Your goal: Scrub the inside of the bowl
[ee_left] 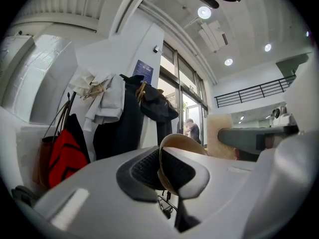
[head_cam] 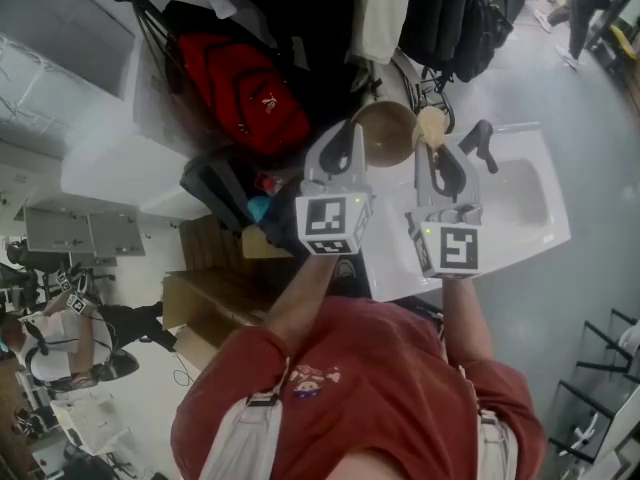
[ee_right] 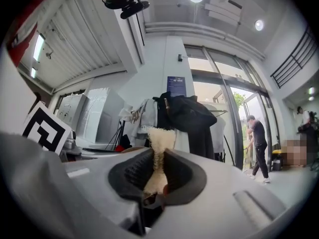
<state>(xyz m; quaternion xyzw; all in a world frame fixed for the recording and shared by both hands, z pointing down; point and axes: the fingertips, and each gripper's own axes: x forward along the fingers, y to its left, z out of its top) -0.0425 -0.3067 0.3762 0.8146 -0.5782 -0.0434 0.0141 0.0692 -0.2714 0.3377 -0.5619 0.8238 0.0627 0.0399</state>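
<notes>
A brown wooden bowl (head_cam: 386,131) is held up in the air, and my left gripper (head_cam: 352,136) is shut on its rim. In the left gripper view the bowl's pale rim (ee_left: 175,142) stands on edge, pinched in my left gripper (ee_left: 162,158). My right gripper (head_cam: 437,150) is shut on a beige fluffy sponge (head_cam: 430,124), just right of the bowl. In the right gripper view the sponge (ee_right: 160,142) sticks up out of my right gripper (ee_right: 158,159). From the left gripper view the sponge (ee_left: 220,133) shows beside the bowl, apart from it.
A white sink (head_cam: 528,200) with a black faucet (head_cam: 478,142) lies below the grippers at right. A red backpack (head_cam: 247,93) and dark coats (head_cam: 300,28) hang behind. Cardboard boxes (head_cam: 205,288) stand at left. A person (ee_right: 259,146) walks far off.
</notes>
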